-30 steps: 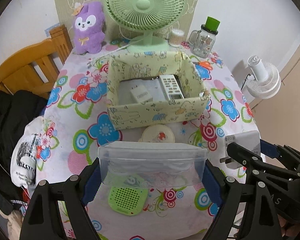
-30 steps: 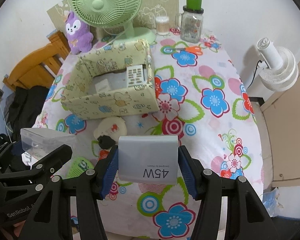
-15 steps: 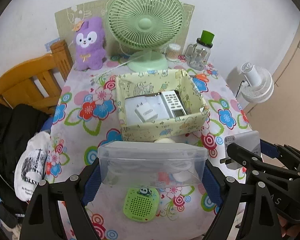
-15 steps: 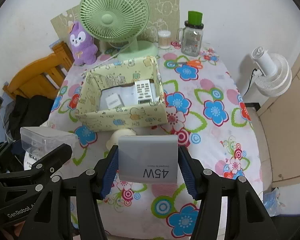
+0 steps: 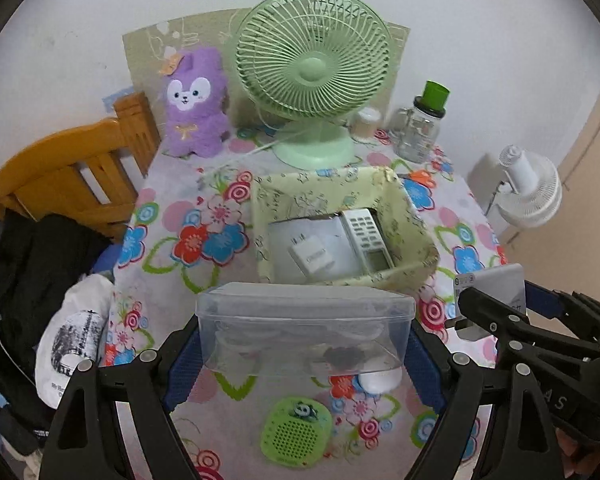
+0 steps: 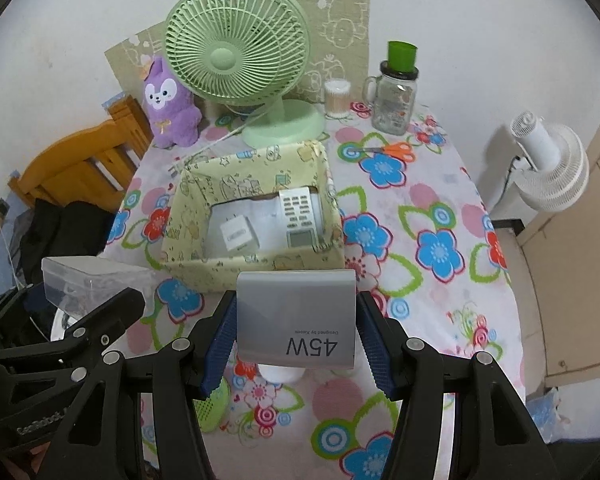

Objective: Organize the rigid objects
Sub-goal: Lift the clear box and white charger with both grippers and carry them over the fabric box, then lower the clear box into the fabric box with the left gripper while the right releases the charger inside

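Both grippers sit higher than before, cartoon-print yellow storage box [image 5: 342, 236] now further off. Left gripper [image 5: 302, 334] jaws pinch clear rectangular plastic container [image 5: 305, 326]; right gripper [image 6: 296, 334] jaws pinch grey 45W charger block [image 6: 296, 320]. Both held above floral-cloth surface [image 6: 432, 216], near its front edge. Right half of surface open.
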Demonstrator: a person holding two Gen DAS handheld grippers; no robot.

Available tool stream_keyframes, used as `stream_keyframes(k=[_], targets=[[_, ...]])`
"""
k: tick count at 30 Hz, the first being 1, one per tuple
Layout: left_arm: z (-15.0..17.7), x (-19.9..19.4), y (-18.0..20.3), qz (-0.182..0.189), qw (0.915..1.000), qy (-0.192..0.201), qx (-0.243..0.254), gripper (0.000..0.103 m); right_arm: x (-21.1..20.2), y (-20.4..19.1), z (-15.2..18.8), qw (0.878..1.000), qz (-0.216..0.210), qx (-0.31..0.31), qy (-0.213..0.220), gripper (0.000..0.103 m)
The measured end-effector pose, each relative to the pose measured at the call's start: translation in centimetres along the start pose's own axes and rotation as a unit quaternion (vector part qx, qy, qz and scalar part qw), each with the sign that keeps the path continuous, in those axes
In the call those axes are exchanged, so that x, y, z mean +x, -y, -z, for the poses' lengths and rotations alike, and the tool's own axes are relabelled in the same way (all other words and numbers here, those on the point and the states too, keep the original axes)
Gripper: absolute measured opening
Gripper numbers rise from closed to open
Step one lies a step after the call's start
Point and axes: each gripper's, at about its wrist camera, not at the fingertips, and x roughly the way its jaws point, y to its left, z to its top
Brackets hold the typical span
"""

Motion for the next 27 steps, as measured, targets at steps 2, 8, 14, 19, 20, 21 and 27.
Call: stream_keyframes(k=[2, 8, 14, 19, 20, 21, 27], targets=[[-0.5, 0.3, -0.3, 0.006, 1.0, -0.003, -0.007, 0.088, 0.4, 0.0, -0.7, 1.0, -0.006, -0.004, 0.001, 0.061], [-2.1, 1.3, -0.8, -0.009, 0.9997, 0.0, -0.021, 0.088, 1.6, 0.0, -2.8, 1.0, -0.022, -0.014, 0.003, 0.061], [-3.2, 2.2, -1.0, -0.017, 0.9996, -0.001, -0.023, 0.088, 3.1, 0.0, -4.5, 0.999, -0.031, -0.022, 0.0, 0.061], [-4.1, 3.1, -1.3, -0.021, 0.9994, -0.003, -0.028, 0.088, 4.2, -0.1, -5.8, 0.999, -0.034, -0.025, -0.001, 0.061], [-4.3, 3.3, -1.3, -0.022, 0.9994, -0.004, -0.028, 0.088, 4.5, -0.1, -6.0, 0.999, -0.035, -0.026, -0.001, 0.061], [-4.5, 3.6, -1.4, -0.023, 0.9993, -0.005, -0.028, 0.088, 4.7, -0.1, -6.2, 0.999, -0.035, -0.025, -0.002, 0.061], [-5.0, 4.9, -1.6, -0.028, 0.9991, -0.012, -0.028, 0.088, 6.3, 0.0, -7.5, 0.999, -0.038, -0.021, -0.004, 0.061]])
